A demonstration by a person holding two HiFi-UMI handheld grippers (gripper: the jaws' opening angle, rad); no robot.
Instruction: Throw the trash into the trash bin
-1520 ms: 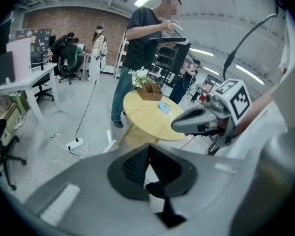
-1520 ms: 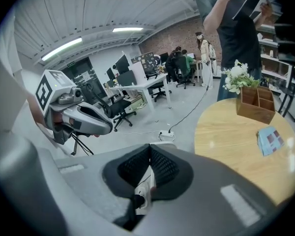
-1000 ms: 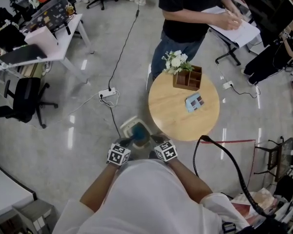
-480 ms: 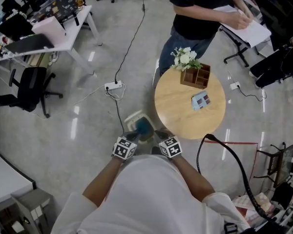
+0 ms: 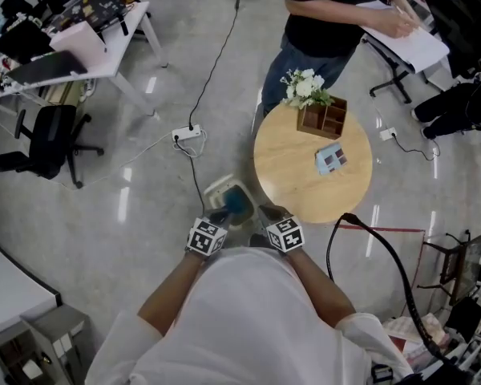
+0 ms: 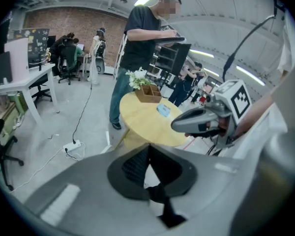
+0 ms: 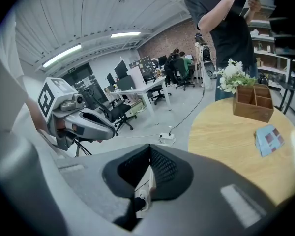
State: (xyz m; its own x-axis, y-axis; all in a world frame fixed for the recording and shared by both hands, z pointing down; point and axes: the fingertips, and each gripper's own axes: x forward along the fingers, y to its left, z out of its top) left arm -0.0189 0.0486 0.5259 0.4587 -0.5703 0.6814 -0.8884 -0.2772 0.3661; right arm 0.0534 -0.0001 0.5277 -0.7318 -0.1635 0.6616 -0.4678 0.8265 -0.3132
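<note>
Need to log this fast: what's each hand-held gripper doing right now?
Left hand-held gripper: closed, nothing between its jaws.
Right hand-held gripper: closed, empty too.

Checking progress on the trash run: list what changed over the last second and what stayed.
Nothing was taken hold of or let go. The left gripper and right gripper stay shut and empty, side by side by the trash bin; only the head view drifted slightly. The blue packet still lies on the round table, untouched.

Right hand-held gripper (image 7: 149, 154) closed, wooden table (image 7: 226, 136) beyond.
</note>
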